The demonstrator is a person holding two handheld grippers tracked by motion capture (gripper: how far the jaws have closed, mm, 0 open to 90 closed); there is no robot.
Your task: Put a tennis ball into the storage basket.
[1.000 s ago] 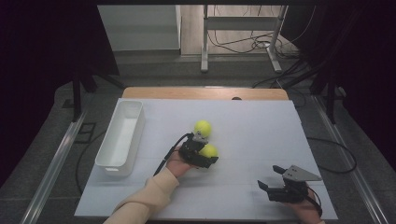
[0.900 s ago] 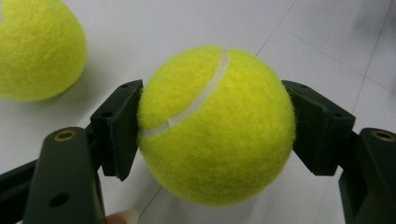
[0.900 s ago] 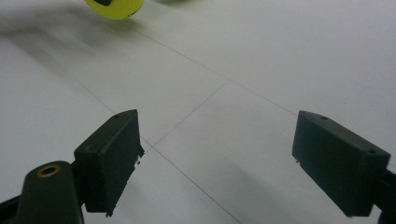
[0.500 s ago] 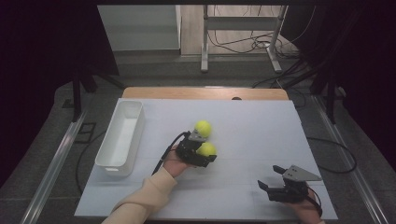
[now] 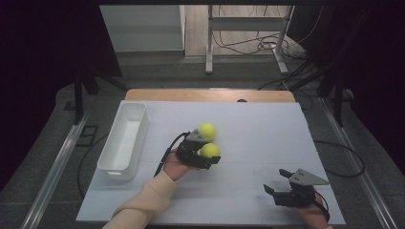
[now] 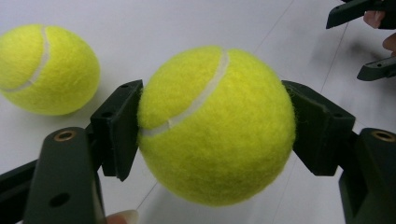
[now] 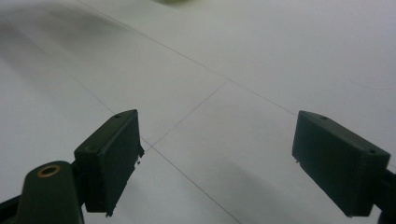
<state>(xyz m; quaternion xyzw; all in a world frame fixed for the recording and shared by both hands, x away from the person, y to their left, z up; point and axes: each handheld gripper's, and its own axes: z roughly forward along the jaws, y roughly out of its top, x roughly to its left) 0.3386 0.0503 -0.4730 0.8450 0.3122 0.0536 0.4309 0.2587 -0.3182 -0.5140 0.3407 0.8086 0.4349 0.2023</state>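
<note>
My left gripper [image 5: 210,153] is shut on a yellow tennis ball [image 6: 215,126], both pads pressed into its felt, and holds it just above the white table [image 5: 267,138]. That held ball [image 5: 209,150] sits mid-table in the high view. A second tennis ball [image 5: 207,130] lies on the table just beyond it, seen at the left [image 6: 44,70] in the left gripper view. My right gripper [image 5: 276,182] rests near the front right of the table, jaws wide apart with nothing between them [image 7: 215,158].
A long white bin [image 5: 123,138] stands at the left of the table, lengthwise away from me. The table's wooden far edge [image 5: 210,95] runs behind it. Cables and a metal stand [image 5: 243,43] lie on the floor beyond.
The left gripper has lifted a little with the tennis ball held in it. The right gripper has stayed where it was.
</note>
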